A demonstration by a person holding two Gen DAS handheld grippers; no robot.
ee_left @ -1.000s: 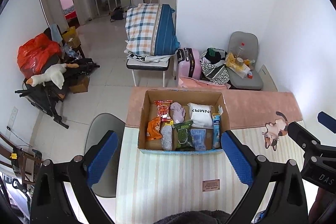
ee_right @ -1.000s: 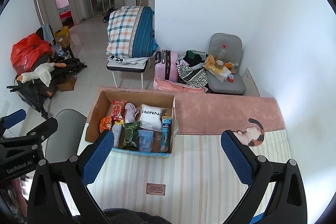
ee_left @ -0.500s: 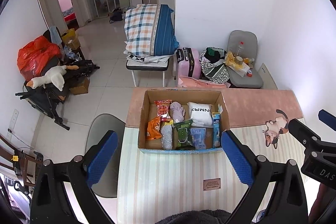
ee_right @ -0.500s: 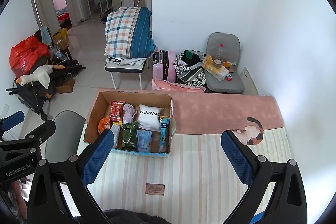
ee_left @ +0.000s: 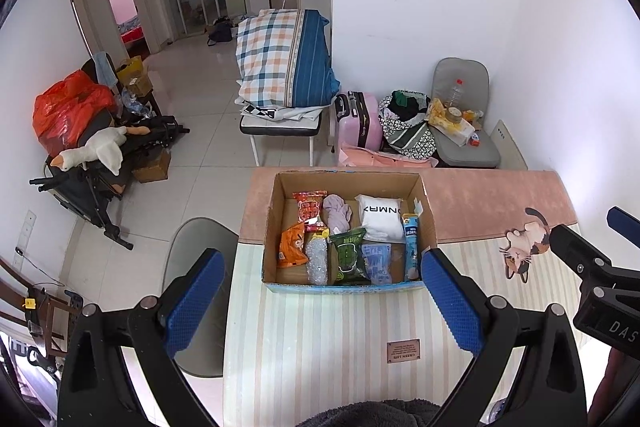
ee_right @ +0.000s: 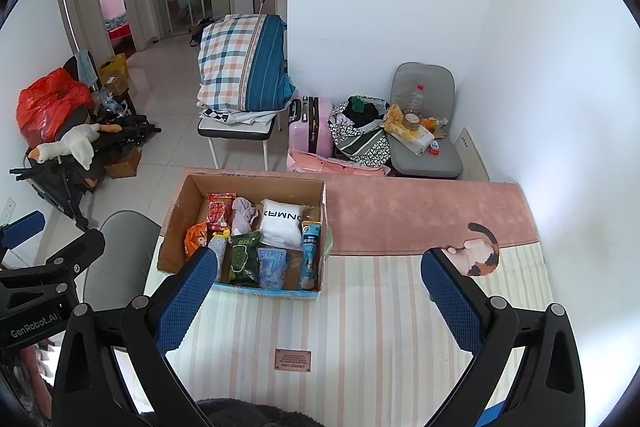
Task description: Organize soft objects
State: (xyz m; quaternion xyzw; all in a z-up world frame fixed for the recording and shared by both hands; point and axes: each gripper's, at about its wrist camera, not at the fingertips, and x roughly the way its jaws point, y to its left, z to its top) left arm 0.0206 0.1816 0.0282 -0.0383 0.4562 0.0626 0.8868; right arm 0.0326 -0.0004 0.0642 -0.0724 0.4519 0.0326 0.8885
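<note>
An open brown cardboard box [ee_left: 347, 227] sits on the striped mat [ee_left: 320, 339] covering the table, toward the table's left side and partly over the pink plush cloth [ee_left: 492, 199] that spans the far edge. The box holds the soft items in two loose rows. Far row, left to right: a red snack packet [ee_left: 309, 206], a crumpled lilac cloth [ee_left: 337, 213], and a white pillow-shaped pouch with black lettering [ee_left: 380, 218]. Near row, left to right: an orange snack bag [ee_left: 292, 245], a clear bubble-wrap roll [ee_left: 317, 259], a dark green snack bag [ee_left: 349, 257], a pale blue plastic packet [ee_left: 377, 261], and a tall light-blue tube-shaped pack [ee_left: 411, 247] standing against the right wall. The left gripper [ee_left: 320, 301] hangs above the near table edge, facing the box, with its blue-padded fingers [ee_left: 196, 301] spread wide and nothing between them. The right gripper [ee_right: 320, 301] hangs further right, over bare mat, its blue pads [ee_right: 450, 301] equally wide apart and holding nothing; its left pad overlaps the box's near-left corner in the right wrist view. A cat-shaped print [ee_left: 522, 247] marks the mat's far right. A small brown label [ee_right: 293, 359] lies on the near mat. Beyond the table stand a plaid-covered bench [ee_left: 284, 67], a pink suitcase [ee_left: 360, 125] and a grey floor chair [ee_left: 464, 119].
</note>
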